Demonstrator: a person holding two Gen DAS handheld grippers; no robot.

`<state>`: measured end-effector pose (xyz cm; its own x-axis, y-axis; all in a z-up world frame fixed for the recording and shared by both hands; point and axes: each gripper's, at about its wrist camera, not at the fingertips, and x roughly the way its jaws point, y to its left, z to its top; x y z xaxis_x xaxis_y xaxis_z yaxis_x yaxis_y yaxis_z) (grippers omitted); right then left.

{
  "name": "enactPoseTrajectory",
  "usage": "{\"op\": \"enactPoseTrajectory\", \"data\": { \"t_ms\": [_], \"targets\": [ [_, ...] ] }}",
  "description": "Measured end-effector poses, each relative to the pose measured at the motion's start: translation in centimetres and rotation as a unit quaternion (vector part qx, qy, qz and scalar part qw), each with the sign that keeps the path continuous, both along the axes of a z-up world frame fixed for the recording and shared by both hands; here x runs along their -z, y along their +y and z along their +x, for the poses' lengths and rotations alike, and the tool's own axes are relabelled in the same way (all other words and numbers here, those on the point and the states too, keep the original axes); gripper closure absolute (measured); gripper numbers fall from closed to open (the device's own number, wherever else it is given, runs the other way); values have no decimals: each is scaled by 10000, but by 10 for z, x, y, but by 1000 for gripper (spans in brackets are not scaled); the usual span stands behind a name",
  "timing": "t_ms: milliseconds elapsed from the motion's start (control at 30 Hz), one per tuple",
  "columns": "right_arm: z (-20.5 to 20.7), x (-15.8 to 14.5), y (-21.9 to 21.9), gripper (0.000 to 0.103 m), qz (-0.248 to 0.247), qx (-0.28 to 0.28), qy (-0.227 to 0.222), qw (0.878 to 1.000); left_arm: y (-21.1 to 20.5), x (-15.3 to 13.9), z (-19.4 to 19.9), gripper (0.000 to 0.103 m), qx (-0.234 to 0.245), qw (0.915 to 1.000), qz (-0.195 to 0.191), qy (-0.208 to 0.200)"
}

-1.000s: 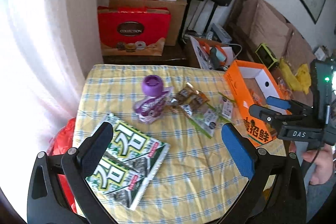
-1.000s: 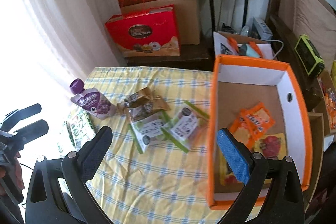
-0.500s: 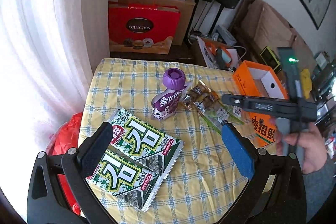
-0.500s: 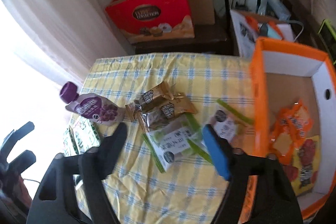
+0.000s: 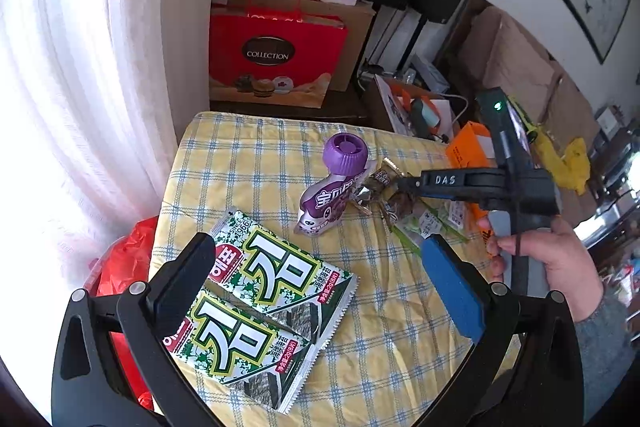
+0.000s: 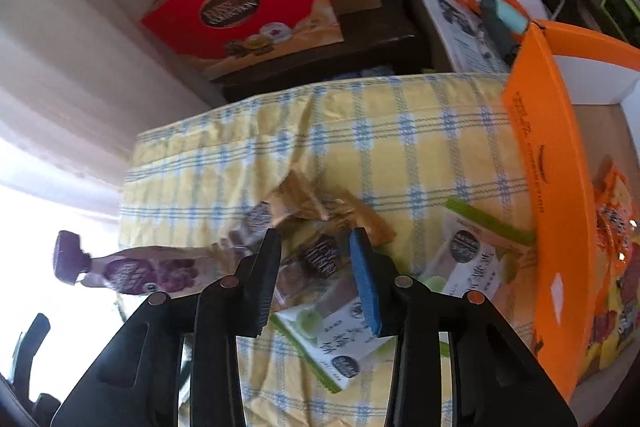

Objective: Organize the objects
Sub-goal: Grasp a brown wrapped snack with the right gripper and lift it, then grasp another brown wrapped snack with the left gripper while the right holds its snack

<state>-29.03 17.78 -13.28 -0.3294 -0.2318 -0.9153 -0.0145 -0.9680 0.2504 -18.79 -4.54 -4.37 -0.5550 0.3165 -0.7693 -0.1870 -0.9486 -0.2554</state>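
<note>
a brown snack packet (image 6: 320,259) lies in the middle of the yellow checked tablecloth (image 6: 400,131), between the two fingers of the right gripper (image 6: 316,247), whose jaws have just been closing and now stand narrow on either side of it; whether the pads already press on it cannot be told. more brown packets (image 6: 300,199) are heaped at its 12 o'clock, white-and-green packets (image 6: 472,263) lie touching it from 3 to 5 o'clock, and a purple pouch (image 6: 140,271) with a purple cap lies at 9 o'clock. the orange box (image 6: 552,187) stands at 3 o'clock at the cloth's edge with orange sachets (image 6: 616,219) inside. in the left wrist view the left gripper (image 5: 316,267) hangs wide open and empty above two green seaweed packs (image 5: 260,307), which overlap each other at the near left of the cloth. at 2 o'clock from them a hand (image 5: 560,259) grips the right gripper's handle. a red gift box (image 5: 276,59) stands beyond the table at 12 o'clock.
</note>
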Motion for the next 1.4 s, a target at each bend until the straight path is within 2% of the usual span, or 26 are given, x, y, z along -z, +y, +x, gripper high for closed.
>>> {"op": "enactPoseTrajectory", "data": {
  "t_ms": [100,167,267,433,600,800,1000,1100,1233,1400],
  "targets": [
    [-3,8,2,55,145,29,-136,9998,0,2,-1,0,5,10000,38,-40],
    [-6,10,4,55,-123,37,-55,9999,-1,3,0,0,5,10000,49,-43],
    [-7,11,1,56,-115,25,-5,9999,-1,6,0,0,16,9999,100,-86],
    [-2,11,-10,81,-112,-284,124,9995,1,10,2,0,47,9999,108,-126],
    [7,4,0,83,-344,-248,292,9987,9,10,9,0,273,9995,63,-115],
    [24,-31,26,83,-768,-234,686,9944,38,-4,16,3,617,9976,-269,140],
    [39,-72,52,83,-852,-254,971,9913,73,-28,1,5,923,9938,-519,323],
    [45,-87,61,83,-820,-283,1062,9906,92,-34,-21,5,1029,9929,-577,159],
    [56,-102,72,83,-792,-296,1172,9895,122,-32,-48,10,1136,9879,-1048,-96],
    [67,-117,87,83,-788,-279,1271,9884,142,-23,-84,20,1209,9873,-882,-526]
  ]
}}
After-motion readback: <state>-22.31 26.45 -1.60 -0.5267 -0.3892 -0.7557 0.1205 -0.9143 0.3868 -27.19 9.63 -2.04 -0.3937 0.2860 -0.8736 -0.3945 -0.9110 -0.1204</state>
